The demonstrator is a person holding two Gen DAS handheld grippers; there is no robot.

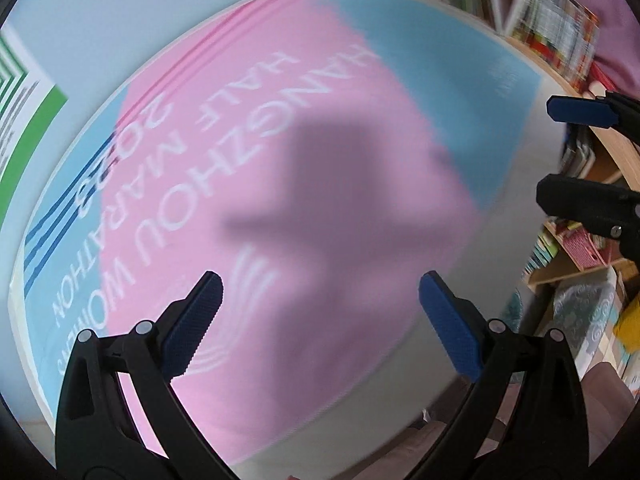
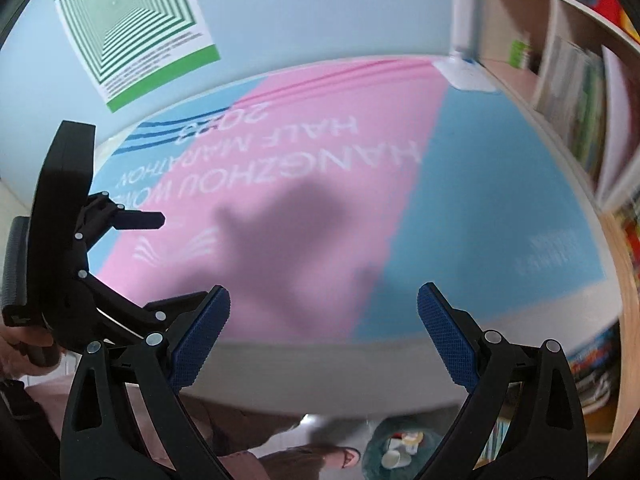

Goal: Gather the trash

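Both views look down on a table under a pink and blue mat (image 1: 280, 128) printed with marathon lettering. No loose trash shows on the mat (image 2: 320, 152). My left gripper (image 1: 320, 284) hovers over it, open, with nothing between its blue pads. My right gripper (image 2: 322, 294) is also open and empty above the mat's near side. Each gripper appears in the other's view: the right gripper (image 1: 560, 152) at the right edge, the left gripper (image 2: 160, 264) at the left. Below the table edge a dark bin (image 2: 372, 448) holds a paper cup (image 2: 390, 458) and other scraps.
A wooden bookshelf (image 1: 560, 40) packed with books borders the table's right side. A green striped poster (image 2: 132, 28) hangs on the pale blue wall. A white object (image 2: 464, 72) stands at the far corner. A person's legs and shoe (image 2: 348, 456) are beside the bin.
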